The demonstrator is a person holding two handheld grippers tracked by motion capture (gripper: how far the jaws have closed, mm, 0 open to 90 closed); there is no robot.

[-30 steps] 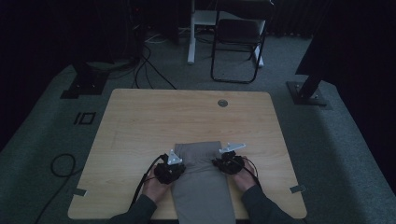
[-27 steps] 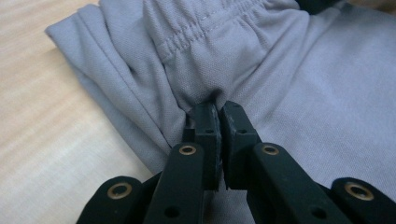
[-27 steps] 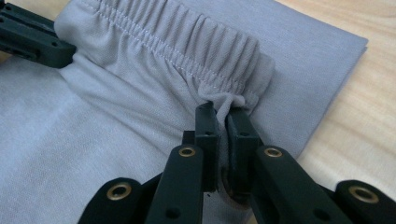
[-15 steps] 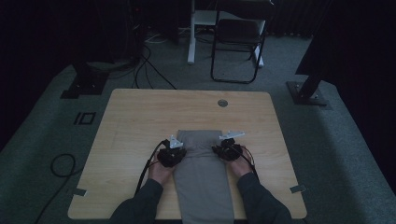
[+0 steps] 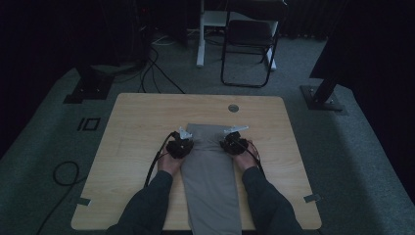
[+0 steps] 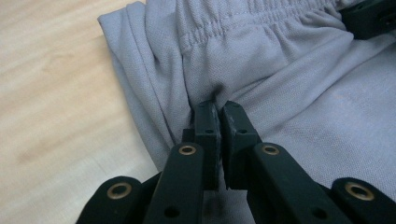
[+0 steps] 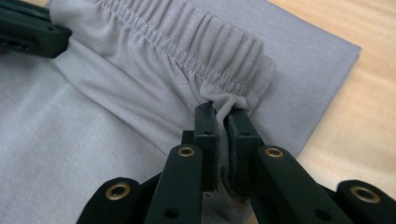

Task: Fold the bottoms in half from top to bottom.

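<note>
No words, labels, brands or numbers can be read anywhere. The grey cloth (image 6: 289, 70) bears plain stitching, no tag. A dark square mark on the floor (image 5: 89, 124) carries no legible text.

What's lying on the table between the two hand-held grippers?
The grey shorts, waistband end, span the gap between left hand-held gripper and right in the high view.

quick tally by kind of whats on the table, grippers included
grippers: 2, left and right
grey trousers: 1
round grommet in the table: 1
total: 4
</note>
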